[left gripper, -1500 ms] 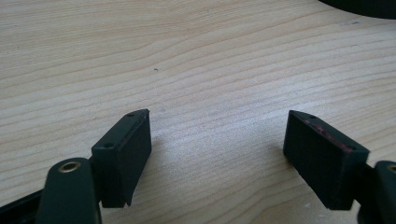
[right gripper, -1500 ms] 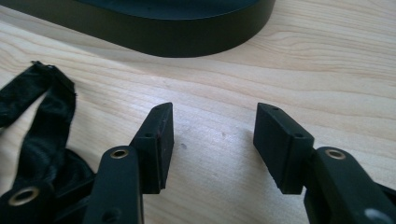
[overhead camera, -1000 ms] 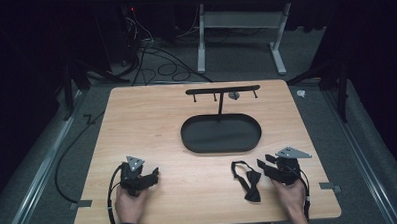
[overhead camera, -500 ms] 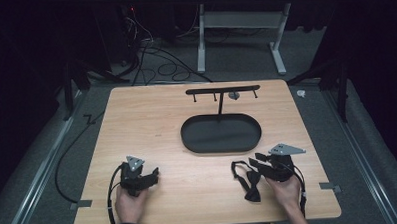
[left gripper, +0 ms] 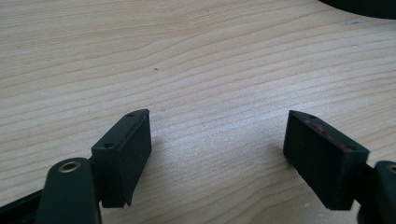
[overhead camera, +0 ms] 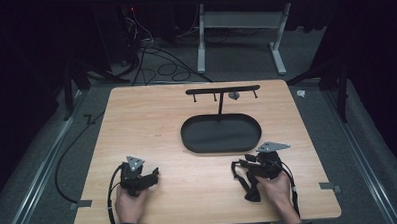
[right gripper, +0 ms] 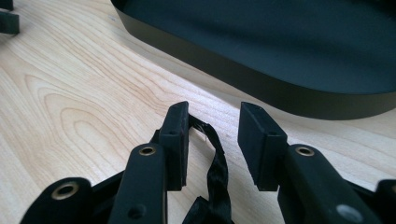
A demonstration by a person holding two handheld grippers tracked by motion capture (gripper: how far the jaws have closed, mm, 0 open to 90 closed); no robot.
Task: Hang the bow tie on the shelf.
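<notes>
the black strap (right gripper: 215, 163) is being kept between the jaws of the right gripper (right gripper: 212, 135) on the near right part of the counter (overhead camera: 187, 122), just in front of the black oval tray (overhead camera: 221, 133). those jaws have just been closing in around it, but a gap is being left on both sides, so the strap isn't being pinched yet. in the high view the strap (overhead camera: 250, 186) is seen trailing toward the near edge beside the right hand (overhead camera: 274, 189), and the right gripper (overhead camera: 246, 163) is being pointed left. the left gripper (overhead camera: 153, 174) is being held low over bare wood at the near left, well apart from the strap, its jaws being kept wide apart with nothing in between. a black t-shaped rack (overhead camera: 222, 91) is being carried by the tray's far side.
</notes>
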